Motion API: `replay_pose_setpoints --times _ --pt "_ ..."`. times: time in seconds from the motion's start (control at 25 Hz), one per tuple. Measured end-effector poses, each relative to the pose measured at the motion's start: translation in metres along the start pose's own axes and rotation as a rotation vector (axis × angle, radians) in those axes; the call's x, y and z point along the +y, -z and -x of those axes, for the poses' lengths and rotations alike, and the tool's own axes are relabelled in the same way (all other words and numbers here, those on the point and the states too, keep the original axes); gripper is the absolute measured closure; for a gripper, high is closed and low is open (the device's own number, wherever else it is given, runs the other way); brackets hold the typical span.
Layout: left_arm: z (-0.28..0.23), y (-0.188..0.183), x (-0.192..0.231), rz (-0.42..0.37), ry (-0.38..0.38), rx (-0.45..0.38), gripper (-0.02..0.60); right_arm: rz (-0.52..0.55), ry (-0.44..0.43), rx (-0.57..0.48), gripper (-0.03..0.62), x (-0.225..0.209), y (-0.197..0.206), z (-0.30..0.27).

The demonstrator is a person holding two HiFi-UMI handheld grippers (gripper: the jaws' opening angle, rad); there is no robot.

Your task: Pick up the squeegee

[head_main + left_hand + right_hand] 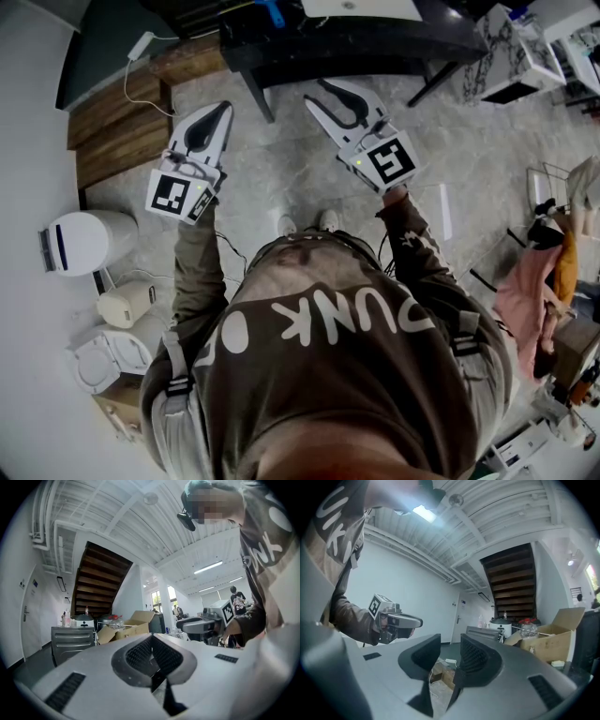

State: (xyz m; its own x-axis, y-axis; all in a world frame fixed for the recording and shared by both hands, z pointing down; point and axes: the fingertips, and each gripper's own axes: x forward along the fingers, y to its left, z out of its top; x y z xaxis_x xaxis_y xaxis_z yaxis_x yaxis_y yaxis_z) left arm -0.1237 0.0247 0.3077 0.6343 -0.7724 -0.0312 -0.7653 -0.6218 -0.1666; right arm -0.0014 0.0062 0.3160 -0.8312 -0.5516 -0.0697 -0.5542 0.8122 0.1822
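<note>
I see no squeegee that I can make out in any view; a small blue object (272, 11) lies on the dark table (375, 42) ahead, too small to identify. My left gripper (223, 107) is held level in front of the person's chest, its jaws shut tip to tip with nothing in them (151, 637). My right gripper (317, 91) is held level beside it, its jaws open by a narrow gap with only the floor seen through it (450, 641). Each gripper shows in the other's view, the left gripper (396, 620) and the right gripper (206, 623).
The person stands on a marbled floor facing the dark table. Wooden boards (122, 131) lie at the left, with a white bin (84, 242) and a kettle (127, 302) nearby. An open cardboard box (555, 639) and a dark staircase (101, 578) stand ahead.
</note>
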Motion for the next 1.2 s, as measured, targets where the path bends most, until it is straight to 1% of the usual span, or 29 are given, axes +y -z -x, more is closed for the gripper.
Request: replay_pose_setpoints --times 0.24,0.4,0.52,0.64,0.8,0.84,0.88,1.04,1.2 --pt "0.000 0.000 -0.002 0.000 0.000 0.001 0.580 0.000 -0.024 0.020 0.395 0.003 0.005 0.003" --pt "0.002 0.001 -0.002 -0.001 0.000 0.004 0.580 -0.003 -0.032 0.011 0.337 0.005 0.003 0.002" --pt "0.003 0.001 -0.002 -0.002 -0.002 0.005 0.580 -0.009 -0.038 0.008 0.281 0.006 0.002 0.001" --pt "0.004 0.001 -0.003 -0.002 -0.002 0.004 0.580 -0.018 -0.040 0.016 0.208 0.008 0.004 0.001" --pt "0.006 0.000 -0.004 0.000 -0.002 0.004 0.580 -0.026 -0.045 0.022 0.140 0.009 0.005 0.000" --pt "0.006 0.001 -0.004 0.001 -0.002 0.005 0.580 -0.032 -0.051 0.027 0.112 0.010 0.007 0.000" --pt "0.005 0.001 -0.004 0.001 -0.002 0.005 0.580 -0.038 -0.058 0.029 0.105 0.011 0.008 0.000" --pt "0.005 0.003 -0.006 0.002 -0.002 0.008 0.580 -0.046 -0.074 0.026 0.009 0.015 0.011 0.000" --pt "0.005 0.002 -0.008 0.002 -0.003 0.009 0.580 -0.049 -0.084 0.036 -0.001 0.018 0.014 0.001"
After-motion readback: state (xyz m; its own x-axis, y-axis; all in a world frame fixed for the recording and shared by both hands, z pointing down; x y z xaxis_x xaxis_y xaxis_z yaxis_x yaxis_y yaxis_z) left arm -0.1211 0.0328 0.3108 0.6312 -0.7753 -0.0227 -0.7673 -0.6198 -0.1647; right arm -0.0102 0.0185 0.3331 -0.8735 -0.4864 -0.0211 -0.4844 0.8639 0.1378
